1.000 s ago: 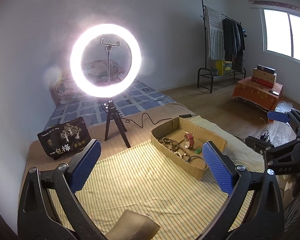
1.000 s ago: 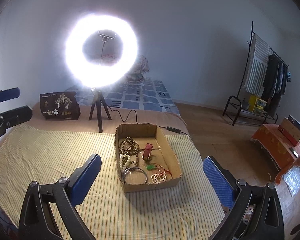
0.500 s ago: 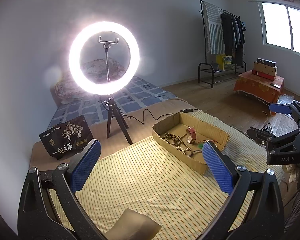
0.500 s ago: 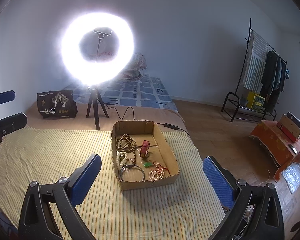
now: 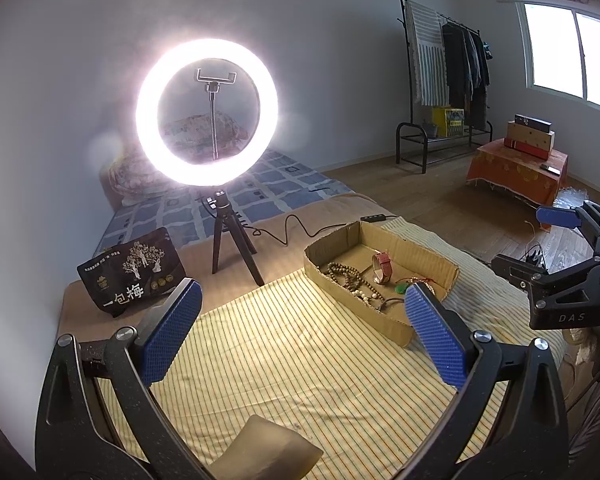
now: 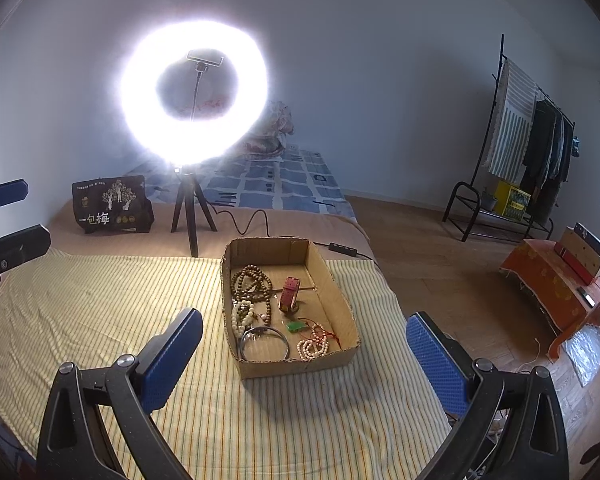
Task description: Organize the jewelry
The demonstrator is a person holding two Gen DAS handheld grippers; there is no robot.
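A shallow cardboard tray lies on a yellow striped cloth. In it are brown bead strands, a red-strap watch, a green pendant, white bead bracelets and a metal bangle. The tray also shows in the left wrist view. My left gripper is open and empty, above the cloth left of the tray. My right gripper is open and empty, just in front of the tray's near wall.
A lit ring light on a black tripod stands behind the tray, with a cable and switch. A black printed bag leans at the back left. The cloth's right edge drops to a wooden floor.
Both views have shifted slightly: the tray sits a little higher and farther in the right wrist view. Both grippers stay open and empty.
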